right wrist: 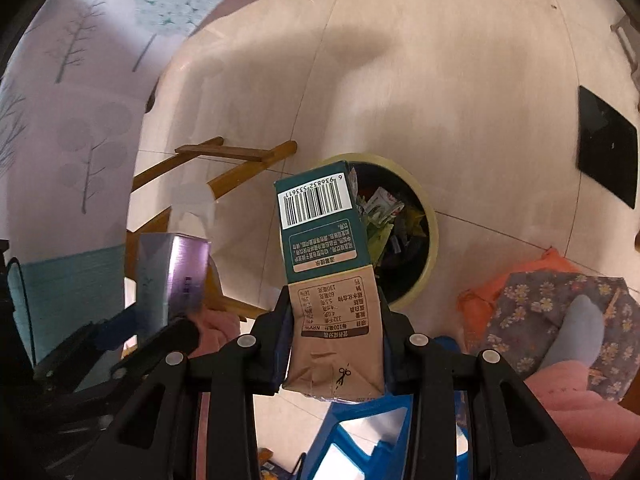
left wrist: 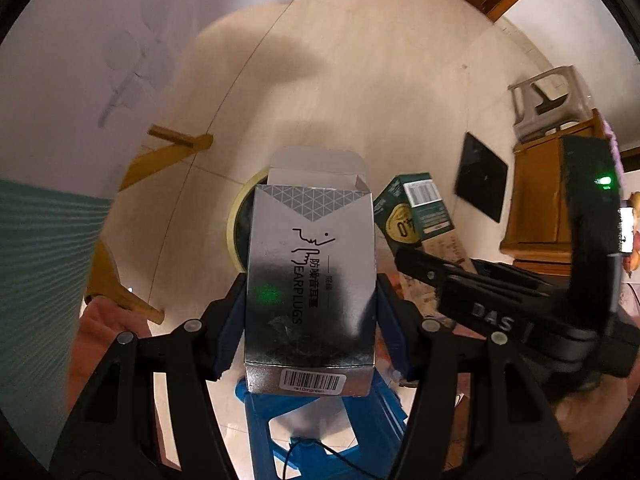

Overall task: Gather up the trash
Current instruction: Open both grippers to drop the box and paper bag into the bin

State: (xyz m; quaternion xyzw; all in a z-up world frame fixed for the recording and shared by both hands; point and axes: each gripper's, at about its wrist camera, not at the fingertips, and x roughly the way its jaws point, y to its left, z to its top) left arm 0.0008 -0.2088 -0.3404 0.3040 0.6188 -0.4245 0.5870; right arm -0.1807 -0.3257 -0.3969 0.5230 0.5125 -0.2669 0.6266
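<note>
My left gripper is shut on a silver earplugs box with its top flap open. It hangs over a round yellow-rimmed bin on the floor, mostly hidden behind the box. My right gripper is shut on a teal and brown drink carton, held above the same bin, which holds crumpled wrappers. The carton and right gripper show to the right in the left wrist view. The silver box and left gripper appear at the left in the right wrist view.
A wooden frame lies on the pale floor left of the bin. A black square mat lies to the right. A blue stool stands below the grippers. A grey stool sits on a wooden cabinet. A floral cloth lies at right.
</note>
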